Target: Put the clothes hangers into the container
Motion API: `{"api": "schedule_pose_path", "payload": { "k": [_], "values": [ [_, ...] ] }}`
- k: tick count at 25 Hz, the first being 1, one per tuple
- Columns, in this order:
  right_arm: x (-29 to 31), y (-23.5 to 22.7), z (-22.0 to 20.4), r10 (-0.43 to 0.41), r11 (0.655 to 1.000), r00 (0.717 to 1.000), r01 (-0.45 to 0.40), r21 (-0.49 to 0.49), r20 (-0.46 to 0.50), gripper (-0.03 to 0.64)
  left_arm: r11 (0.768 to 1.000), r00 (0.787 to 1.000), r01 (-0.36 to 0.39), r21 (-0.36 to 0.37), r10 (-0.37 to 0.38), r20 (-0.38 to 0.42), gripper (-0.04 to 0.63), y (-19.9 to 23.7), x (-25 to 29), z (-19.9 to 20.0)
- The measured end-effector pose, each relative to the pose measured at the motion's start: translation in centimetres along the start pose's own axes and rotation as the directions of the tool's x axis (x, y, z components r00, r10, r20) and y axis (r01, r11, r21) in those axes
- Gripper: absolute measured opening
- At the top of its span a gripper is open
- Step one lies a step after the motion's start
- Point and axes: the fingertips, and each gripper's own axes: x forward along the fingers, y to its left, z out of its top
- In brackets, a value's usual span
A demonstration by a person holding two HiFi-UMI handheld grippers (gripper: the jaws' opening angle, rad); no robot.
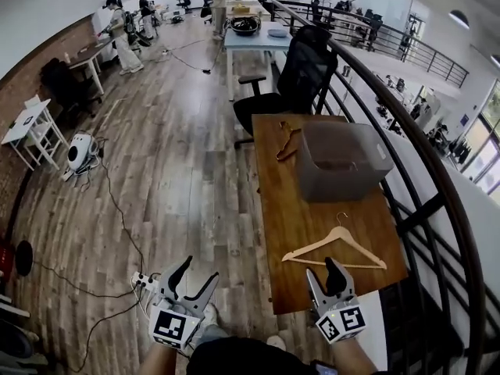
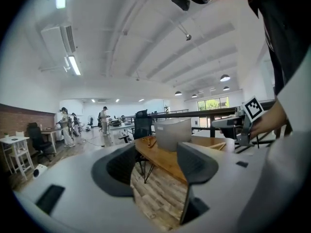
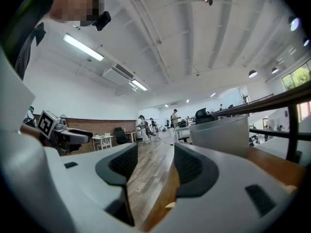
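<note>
On the cube of the left gripper (image 1: pixel 201 269) and that of the right gripper (image 1: pixel 321 268) sit black-and-white square markers. Near the front edge of the table (image 1: pixel 275 209) a pale hanger (image 1: pixel 336 244) lies flat, its hook toward the container (image 1: pixel 344 161). A darker hanger (image 1: pixel 287 141) lies just beside the container's left wall. The right gripper is at the table's near edge, jaws wide apart and empty, tips just short of the pale hanger's bar. The left gripper hangs over the floor (image 1: pixel 180 170), left of the table and well apart from both hangers. Its jaws are also spread, with nothing held.
</note>
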Motion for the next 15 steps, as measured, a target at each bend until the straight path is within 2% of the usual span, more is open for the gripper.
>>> {"api": "schedule_pose_path", "payload": {
  "k": [4, 7, 11, 15],
  "values": [
    [2.8, 1.9, -0.3, -0.043, 0.998, 0.999, 0.043, -0.039, -0.018, 0.23, 0.998, 0.998, 0.057, 0.01, -0.057, -0.006, 0.275, 3.9, 2.0, -0.3],
    [5.4, 3.2, -0.5, -0.074, 0.994, 0.997, 0.072, -0.08, -0.029, 0.23, 0.991, 0.992, 0.13, 0.039, -0.13, -0.008, 0.275, 6.1, 3.6, -0.6],
    [7.9, 4.1, -0.3, -0.147, 0.987, 0.989, 0.146, -0.064, -0.011, 0.229, 0.978, 0.978, 0.209, 0.017, -0.209, 0.006, 0.275, 8.6, 5.2, -0.7],
    [9.7, 5.6, -0.9, -0.176, 0.982, 0.984, 0.174, -0.071, -0.023, 0.227, 0.968, 0.968, 0.251, 0.017, -0.251, 0.015, 0.275, 11.4, 6.0, -1.4]
  ]
}}
